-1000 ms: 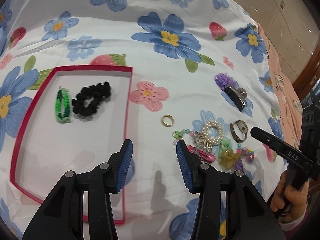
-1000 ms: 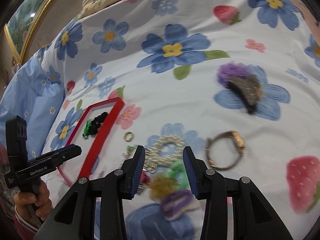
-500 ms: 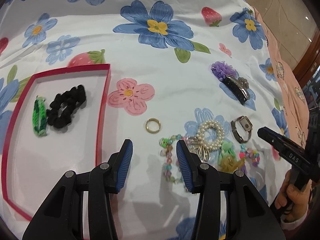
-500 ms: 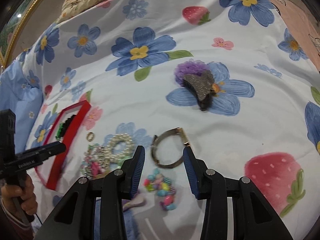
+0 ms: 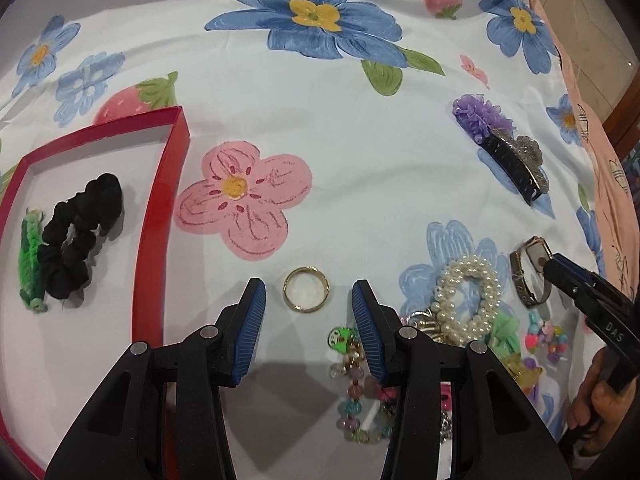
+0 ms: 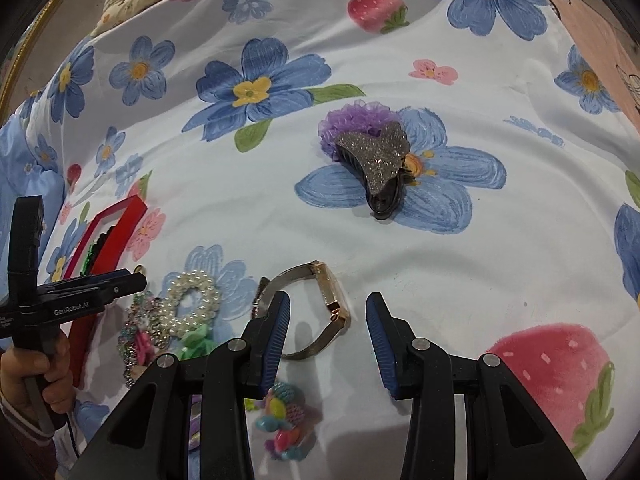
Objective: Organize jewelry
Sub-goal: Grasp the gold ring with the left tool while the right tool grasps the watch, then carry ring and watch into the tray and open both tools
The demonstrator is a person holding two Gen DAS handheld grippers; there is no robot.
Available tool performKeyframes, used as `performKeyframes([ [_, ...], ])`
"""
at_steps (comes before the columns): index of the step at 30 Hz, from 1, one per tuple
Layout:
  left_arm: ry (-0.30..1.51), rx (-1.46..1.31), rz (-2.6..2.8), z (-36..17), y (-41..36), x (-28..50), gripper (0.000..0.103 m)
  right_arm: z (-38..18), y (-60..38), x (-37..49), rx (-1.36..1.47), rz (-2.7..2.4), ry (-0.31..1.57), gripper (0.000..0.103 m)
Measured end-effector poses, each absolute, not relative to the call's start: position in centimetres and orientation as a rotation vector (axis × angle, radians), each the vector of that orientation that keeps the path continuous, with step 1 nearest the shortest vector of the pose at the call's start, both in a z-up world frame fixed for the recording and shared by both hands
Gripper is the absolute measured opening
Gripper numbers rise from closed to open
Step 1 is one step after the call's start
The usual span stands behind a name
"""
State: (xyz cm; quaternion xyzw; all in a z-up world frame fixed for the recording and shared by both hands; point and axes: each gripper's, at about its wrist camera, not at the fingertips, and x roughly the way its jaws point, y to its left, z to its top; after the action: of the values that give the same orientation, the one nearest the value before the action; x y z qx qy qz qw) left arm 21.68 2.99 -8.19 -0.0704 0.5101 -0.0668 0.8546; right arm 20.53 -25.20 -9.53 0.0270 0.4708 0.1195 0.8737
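A gold ring lies on the floral sheet just ahead of my left gripper, framed by its open blue pads without touching them. A gold-cased watch with a metal band lies between the open fingers of my right gripper, pads clear of it. The red tray at the left holds a black scrunchie and a green hair tie. A pearl bracelet tops a pile of bead pieces beside the watch.
A glittery hair claw rests against a purple scrunchie farther back on the sheet. A pastel bead bracelet lies under my left gripper's right finger. A colourful bead charm sits below the right gripper. A hand grips the left tool.
The left gripper has moved right and down from the tray's edge to the ring. The right gripper has shifted right off the bead pile and now frames the watch.
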Motion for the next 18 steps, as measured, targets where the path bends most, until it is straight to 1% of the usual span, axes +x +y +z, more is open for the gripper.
performKeyframes([
  [1,1.069,-0.144,-0.141,-8.2,3.0,21.7,0.040,-9.7,-25.2,20.7,0.057,0.250,0.988,0.042],
  [3,1.066,-0.137,-0.146,-8.2,2.9,21.7,0.025,-10.2,-25.2,20.9,0.054,0.253,0.996,0.041],
  [5,1.065,-0.136,-0.156,-8.2,2.9,21.7,0.021,-10.6,-25.0,21.0,0.044,0.247,1.002,0.038],
  [6,1.060,-0.138,-0.157,-8.1,3.0,21.6,0.021,-10.8,-25.0,21.0,0.042,0.247,1.002,0.028],
  [7,1.058,-0.140,-0.158,-8.0,2.9,21.6,0.021,-10.9,-24.9,21.0,0.035,0.244,1.001,0.015],
  [10,1.053,-0.145,-0.166,-8.0,2.9,21.4,0.021,-11.0,-25.0,21.0,0.034,0.240,1.000,0.013],
  [18,1.006,-0.170,-0.178,-6.0,3.8,19.7,0.021,-9.6,-24.8,20.4,0.053,0.255,0.971,0.013],
])
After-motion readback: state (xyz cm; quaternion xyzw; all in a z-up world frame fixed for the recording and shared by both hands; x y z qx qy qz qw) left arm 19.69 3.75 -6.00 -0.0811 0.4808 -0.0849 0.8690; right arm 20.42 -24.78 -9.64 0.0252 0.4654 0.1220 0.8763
